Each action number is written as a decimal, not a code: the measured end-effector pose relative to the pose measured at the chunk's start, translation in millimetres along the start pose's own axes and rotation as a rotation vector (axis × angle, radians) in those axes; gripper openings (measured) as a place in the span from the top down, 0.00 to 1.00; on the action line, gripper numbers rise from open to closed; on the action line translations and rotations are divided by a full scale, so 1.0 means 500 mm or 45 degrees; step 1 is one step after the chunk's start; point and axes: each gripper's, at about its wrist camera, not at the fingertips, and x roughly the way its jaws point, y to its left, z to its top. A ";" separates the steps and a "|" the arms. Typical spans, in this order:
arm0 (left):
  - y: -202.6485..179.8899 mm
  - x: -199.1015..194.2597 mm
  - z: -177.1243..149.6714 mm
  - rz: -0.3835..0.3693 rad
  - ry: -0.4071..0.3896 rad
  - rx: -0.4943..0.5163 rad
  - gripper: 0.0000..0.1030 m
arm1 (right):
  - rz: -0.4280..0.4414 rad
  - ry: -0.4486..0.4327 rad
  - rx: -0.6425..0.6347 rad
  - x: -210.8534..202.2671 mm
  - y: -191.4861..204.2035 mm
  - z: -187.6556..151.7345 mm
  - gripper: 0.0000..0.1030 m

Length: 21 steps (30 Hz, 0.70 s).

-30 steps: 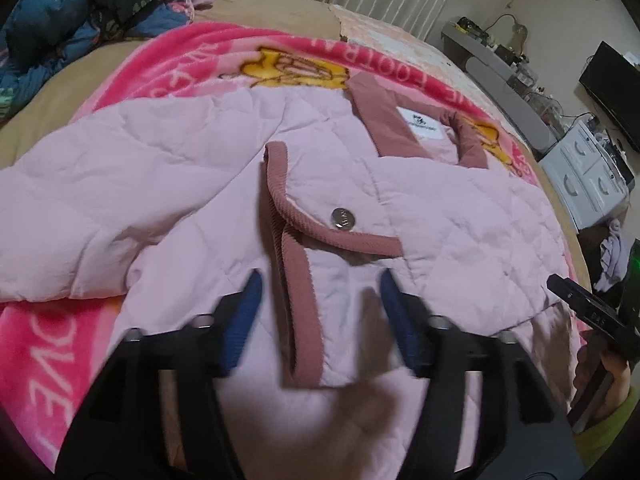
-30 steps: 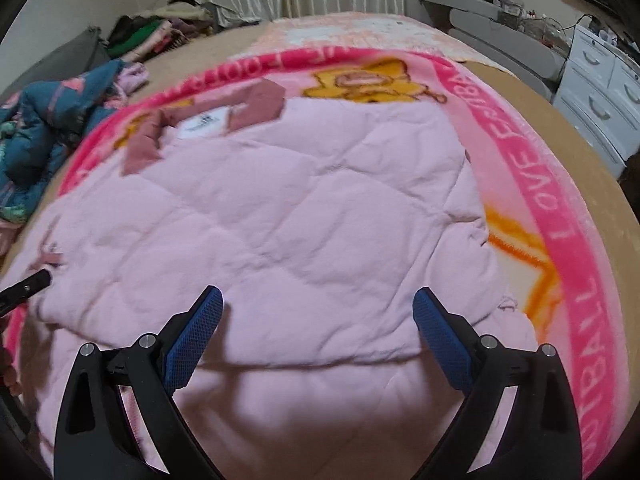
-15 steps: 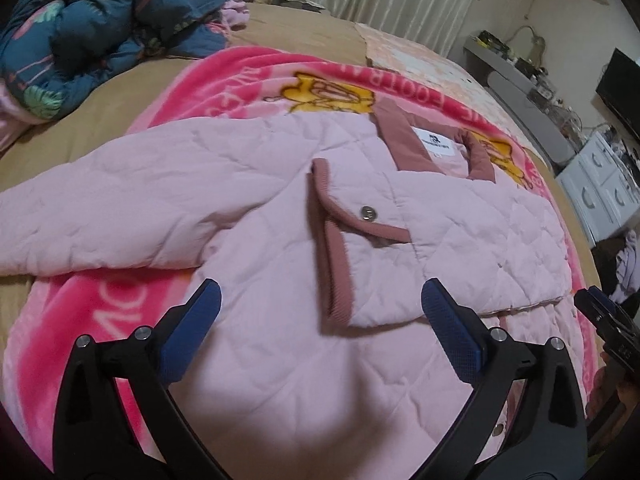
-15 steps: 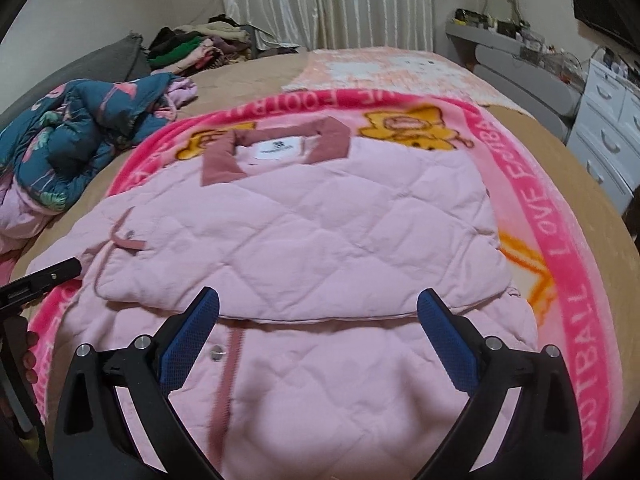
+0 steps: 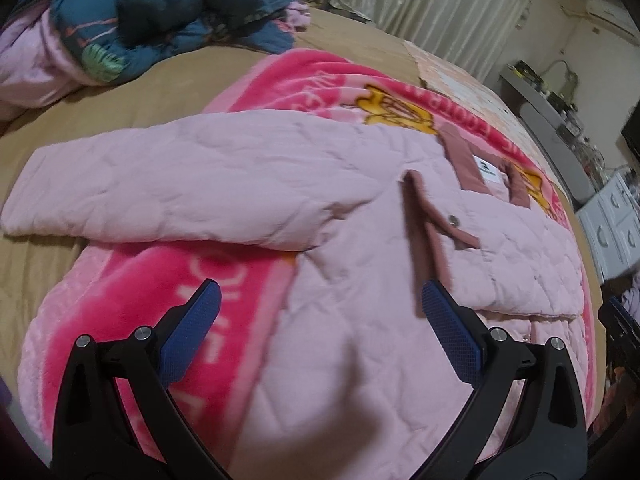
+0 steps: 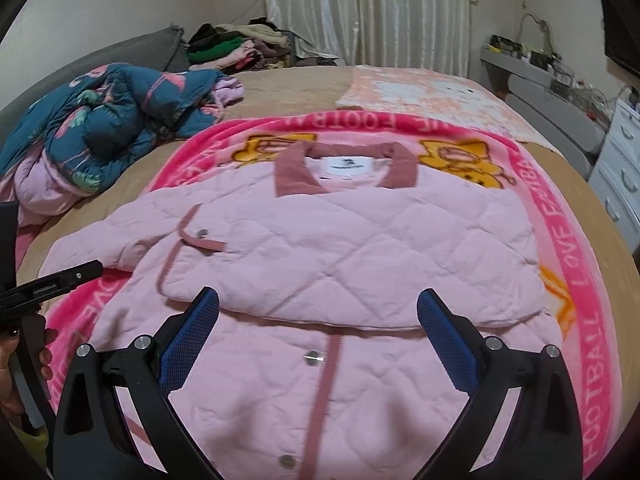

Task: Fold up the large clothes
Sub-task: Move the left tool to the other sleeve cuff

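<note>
The pink quilted jacket (image 6: 340, 248) lies flat on the pink printed blanket (image 6: 576, 264), which is spread on the bed (image 6: 288, 84); its collar (image 6: 344, 168) points to the far end and its hem to the near end. One sleeve is already folded across the chest. The other sleeve (image 5: 168, 184) stretches straight out sideways from the jacket body, its long axis crossing the body's.

The left gripper (image 5: 320, 336) hangs above the jacket's near part, beside that outstretched sleeve; its jaws have just been opening and now stand wide with nothing between them. The right gripper (image 6: 318, 344) hovers over the jacket's button placket, jaws equally wide and empty.

The spread sleeve lies ahead and to the left of the left jaws, so the left hand is probably the nearer for folding it in.
</note>
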 end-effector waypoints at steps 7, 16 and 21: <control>0.082 -0.013 0.000 0.016 -0.015 -0.078 0.09 | 0.038 -0.001 -0.066 0.013 0.086 0.018 0.04; 0.185 -0.021 0.001 0.052 -0.021 -0.165 0.09 | 0.097 0.016 -0.144 0.043 0.194 0.031 0.04; 0.242 -0.021 -0.002 0.073 -0.015 -0.214 0.09 | 0.131 0.027 -0.186 0.064 0.253 0.032 0.04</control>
